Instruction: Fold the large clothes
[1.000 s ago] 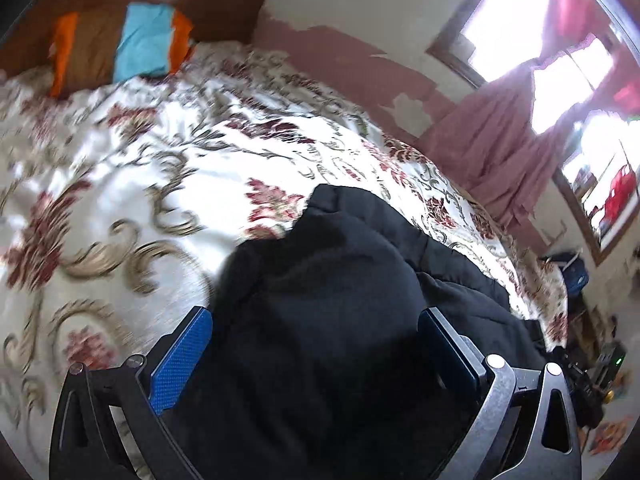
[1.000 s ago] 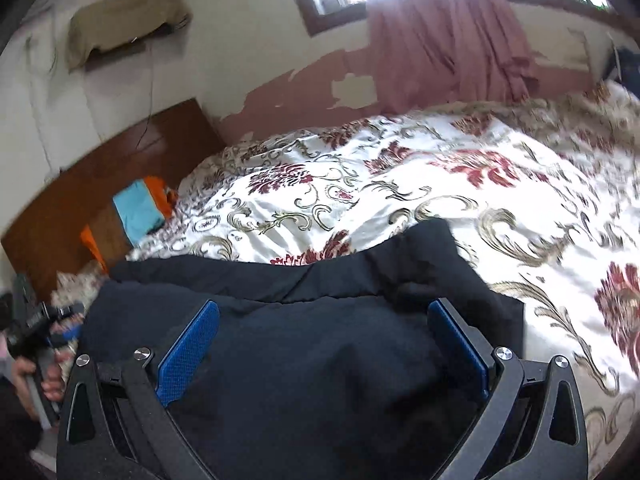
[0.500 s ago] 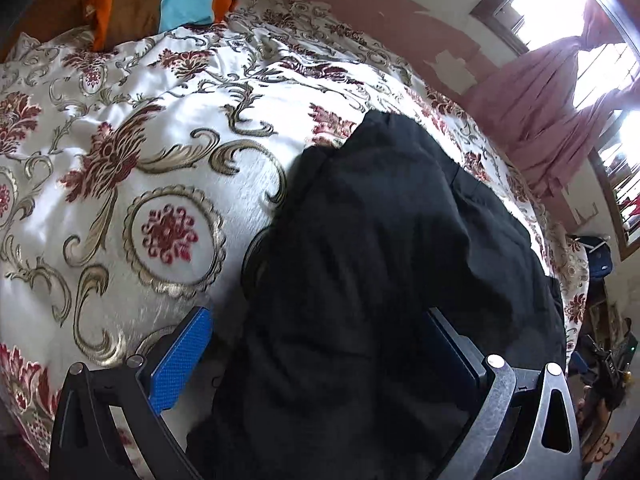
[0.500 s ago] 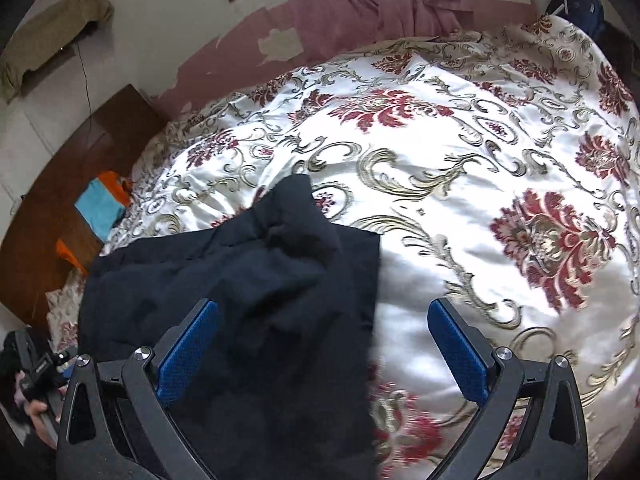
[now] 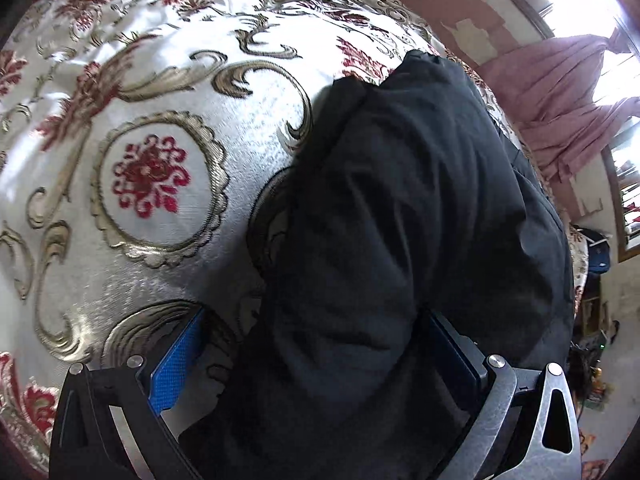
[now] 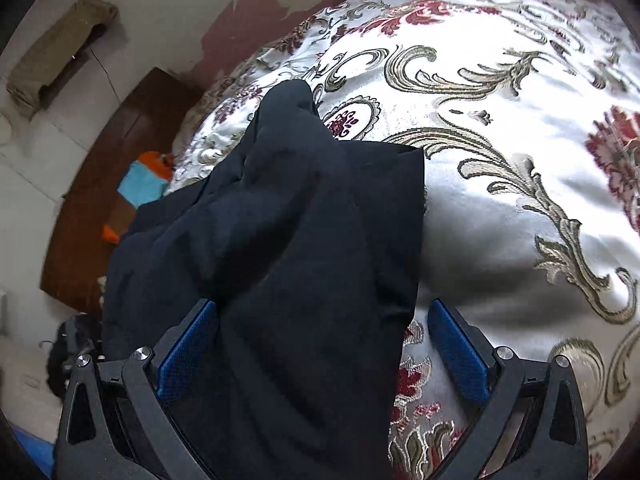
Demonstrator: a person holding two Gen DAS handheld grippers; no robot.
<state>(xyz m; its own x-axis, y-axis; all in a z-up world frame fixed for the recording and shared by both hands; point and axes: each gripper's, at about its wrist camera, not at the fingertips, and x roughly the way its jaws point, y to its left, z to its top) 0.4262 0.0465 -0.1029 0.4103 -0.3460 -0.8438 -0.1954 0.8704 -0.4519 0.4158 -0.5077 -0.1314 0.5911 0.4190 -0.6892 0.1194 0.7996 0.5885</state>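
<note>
A large black garment (image 5: pixel 400 208) lies in rumpled folds on the floral bedspread (image 5: pixel 152 168). My left gripper (image 5: pixel 316 344) is low over its near end, jaws wide open, with black cloth bunched between the blue pads (image 5: pixel 176 364). In the right wrist view the same garment (image 6: pixel 288 232) stretches away from me toward the headboard. My right gripper (image 6: pixel 324 344) is also open, cloth lying between its blue pads (image 6: pixel 188 352) without being pinched. The garment's right edge falls inside the right pad.
Cream bedspread (image 6: pixel 500 160) with red flowers and gold scrolls spreads right of the garment. A wooden headboard (image 6: pixel 100 208) and an orange, blue and brown pillow (image 6: pixel 140 184) are at the far end. Pink curtains (image 5: pixel 560 92) hang by a bright window.
Both grippers have tipped down and come closer to the bed. The garment has settled flatter on the bedspread and now fills the space between both pairs of open jaws.
</note>
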